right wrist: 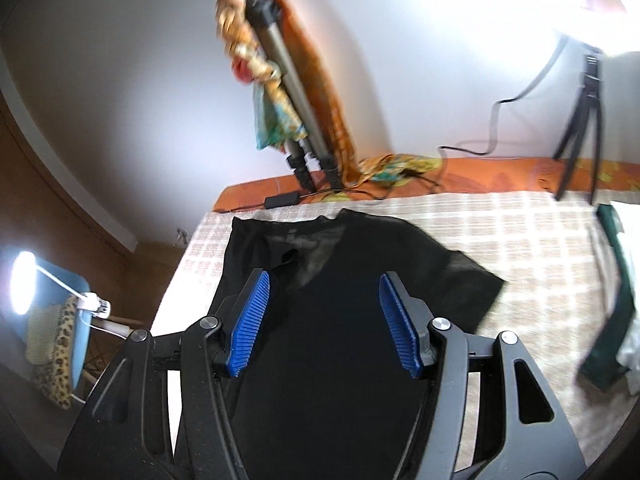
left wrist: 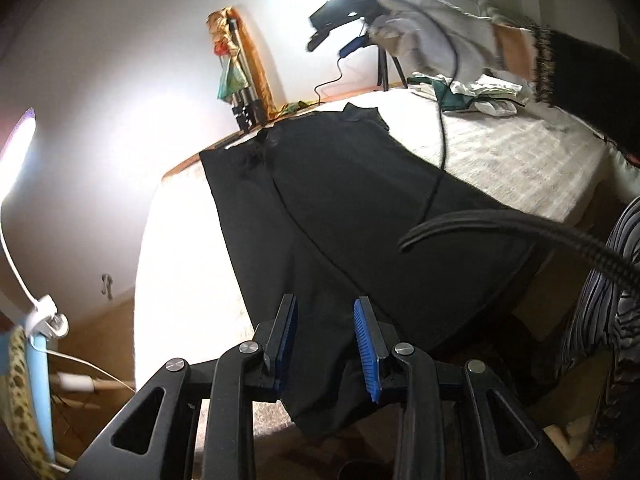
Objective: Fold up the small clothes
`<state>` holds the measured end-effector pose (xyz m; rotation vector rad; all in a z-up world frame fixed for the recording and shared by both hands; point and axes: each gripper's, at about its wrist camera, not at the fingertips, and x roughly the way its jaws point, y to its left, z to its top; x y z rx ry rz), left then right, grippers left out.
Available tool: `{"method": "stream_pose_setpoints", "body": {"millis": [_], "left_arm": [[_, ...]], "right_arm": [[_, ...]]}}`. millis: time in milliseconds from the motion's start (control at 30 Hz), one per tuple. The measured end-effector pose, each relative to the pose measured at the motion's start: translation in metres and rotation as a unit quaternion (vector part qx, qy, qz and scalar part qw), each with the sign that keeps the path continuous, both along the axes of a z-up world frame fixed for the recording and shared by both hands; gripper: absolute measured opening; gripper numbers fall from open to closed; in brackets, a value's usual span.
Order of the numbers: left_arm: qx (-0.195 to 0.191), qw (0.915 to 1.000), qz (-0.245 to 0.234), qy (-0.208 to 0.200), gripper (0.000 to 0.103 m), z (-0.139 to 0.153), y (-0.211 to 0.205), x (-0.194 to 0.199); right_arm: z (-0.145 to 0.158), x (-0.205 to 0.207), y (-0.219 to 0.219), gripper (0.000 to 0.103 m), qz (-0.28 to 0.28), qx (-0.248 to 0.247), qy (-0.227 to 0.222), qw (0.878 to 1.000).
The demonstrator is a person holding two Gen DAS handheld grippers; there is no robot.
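A black T-shirt [left wrist: 340, 184] lies spread flat on the pale checked bed cover [left wrist: 520, 148], collar toward the far wall. My left gripper [left wrist: 326, 332] hovers just above the shirt's near hem, jaws apart, and the blue pads [left wrist: 366, 344] press on nothing. In the right wrist view, my right gripper [right wrist: 324, 316] stands wide open above the shirt's body [right wrist: 340, 280], with only cloth below it. The left wrist view also shows that right gripper [left wrist: 332, 36] high up, blurred, held by a gloved hand [left wrist: 436, 40] in a dark sleeve.
A pile of other clothes [left wrist: 472, 92] sits at the bed's far right, with a dark green piece [right wrist: 612, 300]. A small tripod [right wrist: 580, 120] stands on the bed's far edge. A folded tripod [right wrist: 288, 112] leans on the wall. A black cable [left wrist: 440, 120] hangs across. A lamp [right wrist: 22, 284] glows left.
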<state>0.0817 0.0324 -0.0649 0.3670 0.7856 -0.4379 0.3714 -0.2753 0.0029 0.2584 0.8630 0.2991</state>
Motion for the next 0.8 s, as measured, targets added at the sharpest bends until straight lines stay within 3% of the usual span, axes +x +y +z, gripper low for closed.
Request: {"method": "stream_pose_setpoints", "body": {"millis": [267, 400, 567, 800], "left_arm": [[-0.034, 0.9993, -0.015, 0.004, 0.034, 0.017, -0.068, 0.003], [-0.082, 0.9959, -0.023, 0.029, 0.035, 0.015, -0.109, 0.001], [-0.123, 0.9900, -0.041, 0.056, 0.042, -0.003, -0.153, -0.006], [-0.118, 0.9873, -0.069, 0.081, 0.057, -0.035, -0.204, -0.018]], "right_arm": [[0.007, -0.037, -0.081, 0.061, -0.032, 0.010, 0.003, 0.999], [-0.003, -0.049, -0.111, 0.061, -0.040, 0.010, 0.015, 0.999], [-0.022, -0.056, -0.132, 0.061, -0.038, 0.013, 0.030, 0.999], [-0.047, -0.050, -0.137, 0.071, -0.024, 0.016, 0.045, 0.999]]}}
